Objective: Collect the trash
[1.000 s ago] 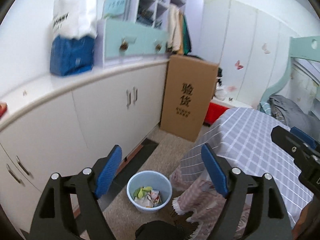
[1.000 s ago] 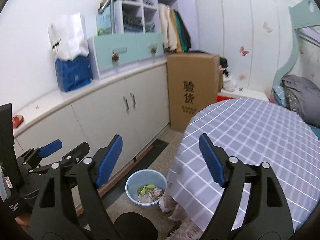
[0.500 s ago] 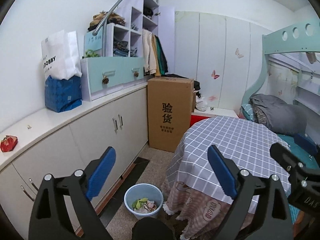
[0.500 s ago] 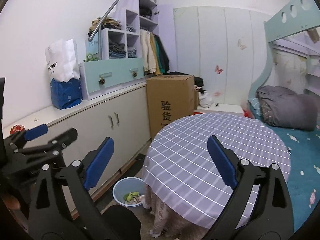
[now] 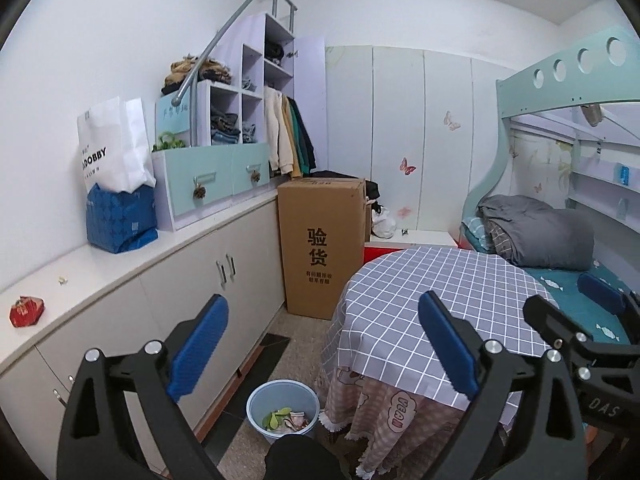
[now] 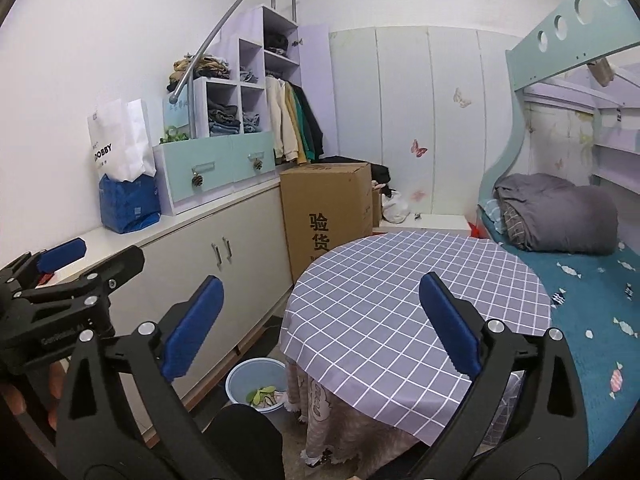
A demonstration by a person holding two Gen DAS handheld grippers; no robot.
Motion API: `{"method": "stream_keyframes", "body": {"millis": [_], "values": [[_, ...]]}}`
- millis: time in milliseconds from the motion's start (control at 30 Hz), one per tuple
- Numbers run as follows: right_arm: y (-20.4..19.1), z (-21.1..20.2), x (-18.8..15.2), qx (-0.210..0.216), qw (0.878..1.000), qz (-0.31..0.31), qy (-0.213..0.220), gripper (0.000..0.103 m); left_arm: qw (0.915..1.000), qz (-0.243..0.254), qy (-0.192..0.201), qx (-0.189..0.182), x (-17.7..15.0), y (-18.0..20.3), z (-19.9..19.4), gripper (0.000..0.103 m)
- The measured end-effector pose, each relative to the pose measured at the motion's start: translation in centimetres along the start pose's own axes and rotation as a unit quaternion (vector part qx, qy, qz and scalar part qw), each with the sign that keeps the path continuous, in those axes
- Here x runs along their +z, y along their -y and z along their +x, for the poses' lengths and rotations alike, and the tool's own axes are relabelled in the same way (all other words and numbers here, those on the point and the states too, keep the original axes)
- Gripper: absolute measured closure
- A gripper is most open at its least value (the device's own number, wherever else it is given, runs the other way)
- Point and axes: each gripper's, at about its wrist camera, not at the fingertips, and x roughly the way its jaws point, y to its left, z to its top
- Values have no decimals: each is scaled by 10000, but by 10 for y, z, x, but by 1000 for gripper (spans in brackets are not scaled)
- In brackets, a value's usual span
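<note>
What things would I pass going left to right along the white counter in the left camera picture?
Red packet → blue bag with the white bag standing in it → teal drawer box → then, past the counter's end, the tall cardboard box.

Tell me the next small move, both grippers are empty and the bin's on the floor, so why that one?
Probably swing the left gripper toward the small red item on the white countertop. Both it and the right gripper are open and empty, the checked tablecloth looks bare, and the blue bin already holds scraps.
</note>
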Motion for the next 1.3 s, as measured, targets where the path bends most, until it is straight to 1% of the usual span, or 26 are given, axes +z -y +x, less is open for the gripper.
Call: {"method": "stream_keyframes", "body": {"millis": [167,300,667,1300], "values": [[-7,-14,3,7,9999,-28,157,6,9998,67,197,66,2,1,-15,9],[-12,-21,2,-30,9997,-115,230,6,9994,147,249,206,2,3,-19,9],[-10,-22,1,-12,9998,-18,214,6,9988,70,374,299,2,2,-27,9],[-8,-18,-1,32,9999,78,134,6,9990,45,309,323,0,-4,-24,9]]}}
